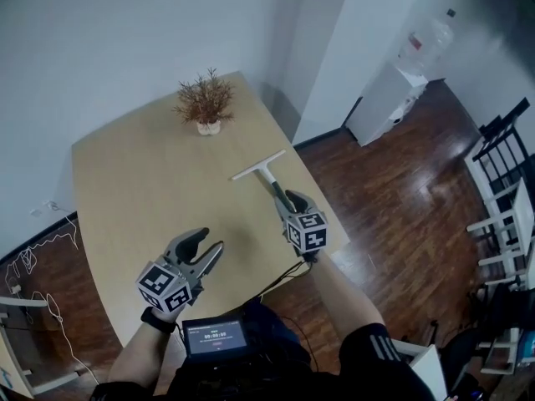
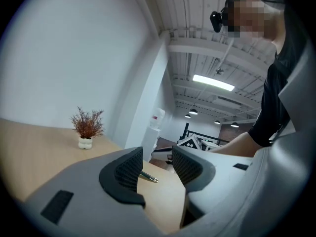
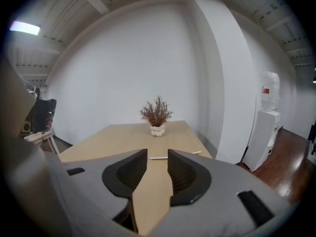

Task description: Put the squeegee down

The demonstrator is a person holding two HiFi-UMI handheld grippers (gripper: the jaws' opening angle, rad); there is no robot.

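Observation:
The squeegee lies flat on the light wooden table, white blade towards the plant, dark handle pointing back at me. My right gripper stands open just behind the handle's end, nothing between its fingers; in the right gripper view the squeegee's blade shows on the table beyond the open right gripper. My left gripper hovers open over the near part of the table. In the left gripper view the squeegee's handle tip shows past the open left gripper.
A small potted plant stands at the table's far end. The table's right edge runs close beside my right gripper. On the dark wood floor stand a white water dispenser and chairs at right. Cables trail at left.

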